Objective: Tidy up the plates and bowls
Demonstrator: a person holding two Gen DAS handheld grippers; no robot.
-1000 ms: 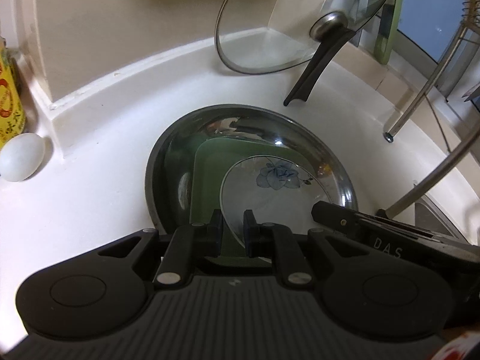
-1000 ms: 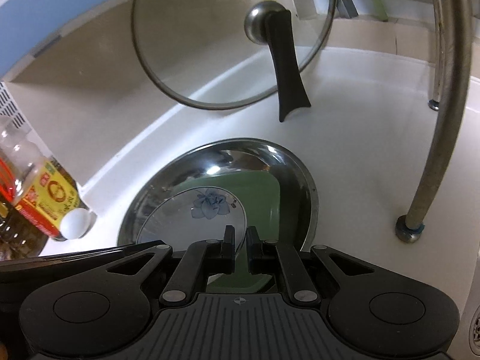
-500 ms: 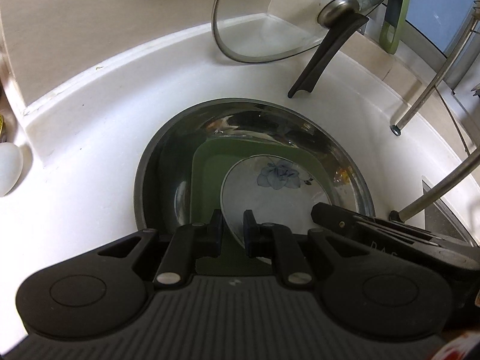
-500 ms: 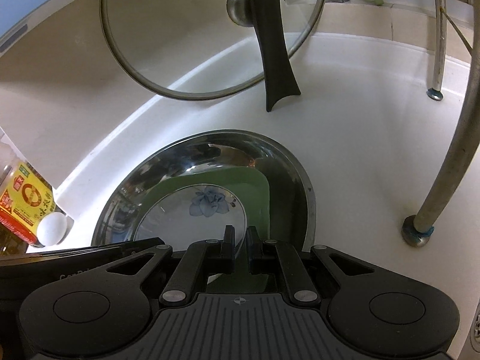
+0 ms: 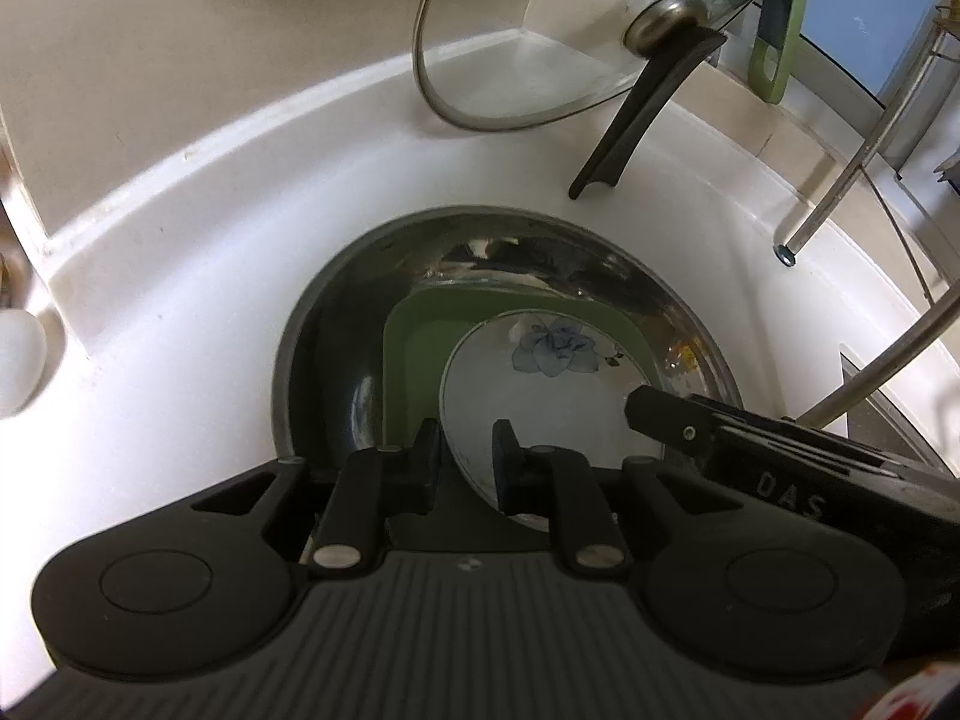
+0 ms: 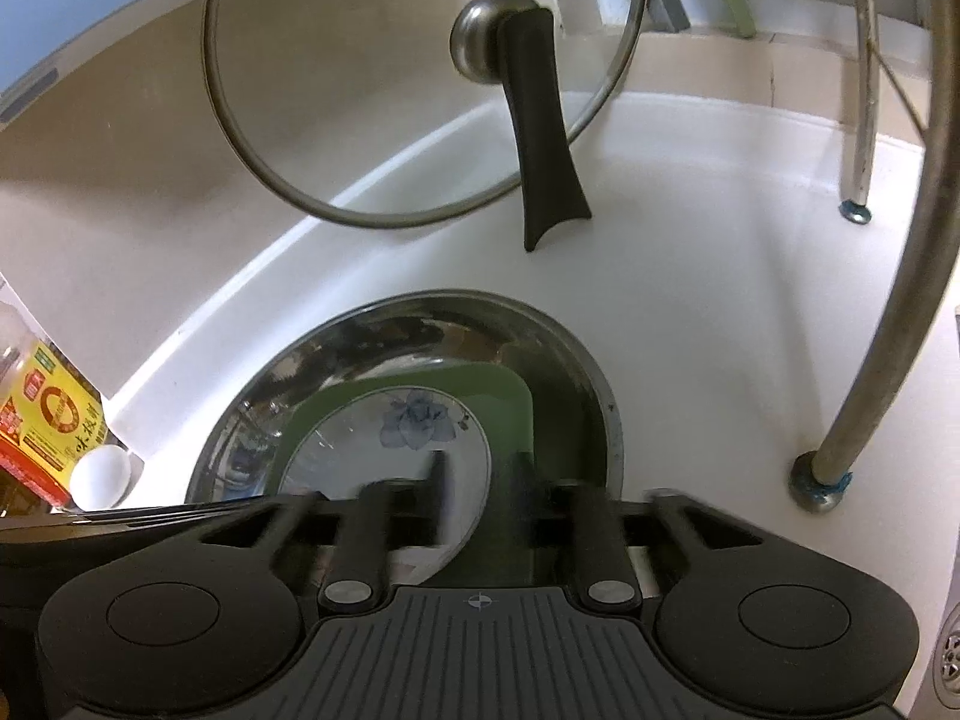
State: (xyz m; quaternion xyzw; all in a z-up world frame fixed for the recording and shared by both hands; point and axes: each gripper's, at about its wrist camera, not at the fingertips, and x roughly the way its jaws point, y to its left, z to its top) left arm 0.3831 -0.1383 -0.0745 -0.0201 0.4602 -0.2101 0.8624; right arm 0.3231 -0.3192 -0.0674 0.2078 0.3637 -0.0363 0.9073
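Three dishes sit nested on the white counter [image 5: 180,372]: a small white plate [image 5: 540,402] with a blue flower lies on a green plate [image 5: 414,348], and both rest inside a wide steel bowl [image 5: 336,324]. In the right wrist view the same stack shows as the white plate [image 6: 372,450], the green plate [image 6: 504,402] and the steel bowl [image 6: 558,360]. The left gripper [image 5: 465,456] is at the near left edge of the stack, its jaws parted with a clear gap; the rim of the white plate runs between the two fingers, but no finger is seen pressing on it. The right gripper [image 6: 477,492] is at the near right edge, its fingers blurred and spread apart, with the right edge of the white plate and the green plate under it showing in the gap; whether they touch either plate cannot be told. The body of the right gripper reaches in from the right in the left wrist view. Behind the bowl a glass lid [image 6: 360,90] with a black handle [image 6: 540,138] leans against the beige wall [image 5: 210,48]. To the left of the bowl, by the wall, lie a white egg [image 6: 99,477] and an oil bottle [image 6: 45,420] with a yellow and red label. On the right, metal rack legs [image 6: 900,276] stand on the counter.
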